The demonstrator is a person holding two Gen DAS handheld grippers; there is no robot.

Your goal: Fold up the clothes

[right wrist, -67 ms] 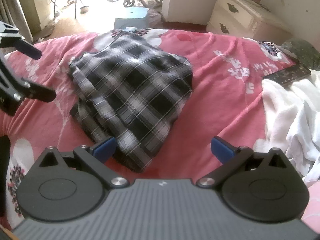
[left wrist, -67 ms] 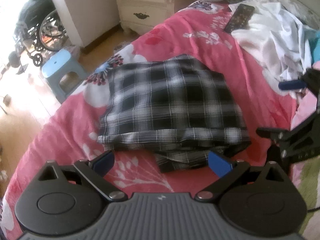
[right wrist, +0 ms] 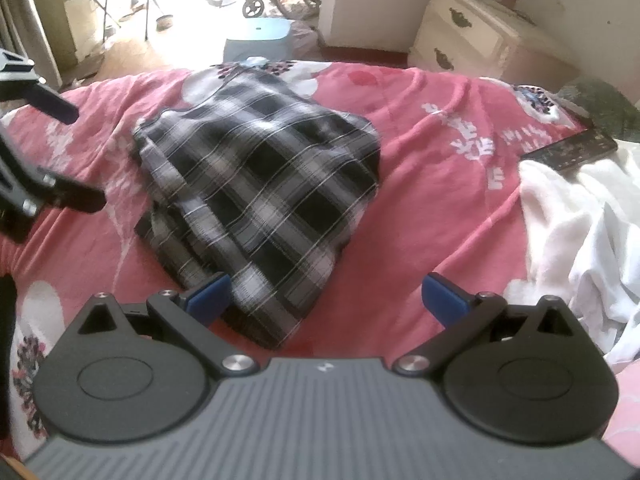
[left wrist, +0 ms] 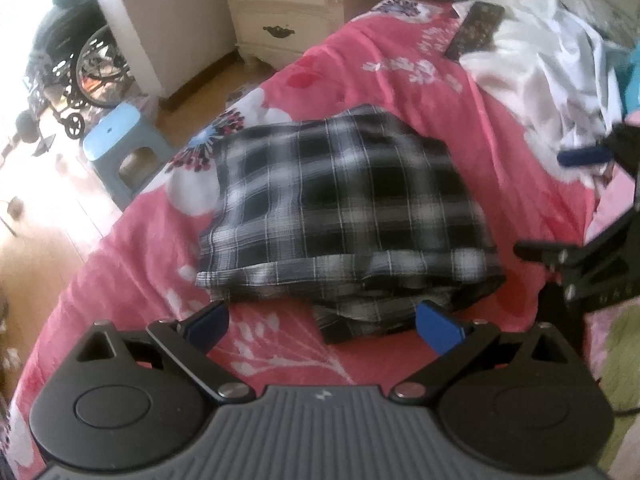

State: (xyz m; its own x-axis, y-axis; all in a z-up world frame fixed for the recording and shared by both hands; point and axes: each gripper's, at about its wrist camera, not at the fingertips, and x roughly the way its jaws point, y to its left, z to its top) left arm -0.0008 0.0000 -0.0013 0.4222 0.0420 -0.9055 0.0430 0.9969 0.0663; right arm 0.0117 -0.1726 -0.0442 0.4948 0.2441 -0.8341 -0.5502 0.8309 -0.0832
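Observation:
A black-and-white plaid garment (left wrist: pixel 340 208) lies folded into a compact stack on the pink floral bedspread (left wrist: pixel 132 264). My left gripper (left wrist: pixel 324 324) hovers open just short of its near edge, blue pads spread wide with nothing between them. From the other side, the right wrist view shows the same plaid stack (right wrist: pixel 260 192), and my right gripper (right wrist: pixel 326 300) is open over its near corner, holding nothing. Each gripper also appears at the edge of the other's view: the right gripper (left wrist: pixel 576 208) and the left gripper (right wrist: pixel 60 152).
A heap of white clothes (left wrist: pixel 552 64) and a dark remote control (left wrist: pixel 476 28) lie at the head end of the bed. Off the bed stand a cream nightstand (left wrist: pixel 280 12), a light-blue stool (left wrist: pixel 116 136) and a wheelchair (left wrist: pixel 84 60).

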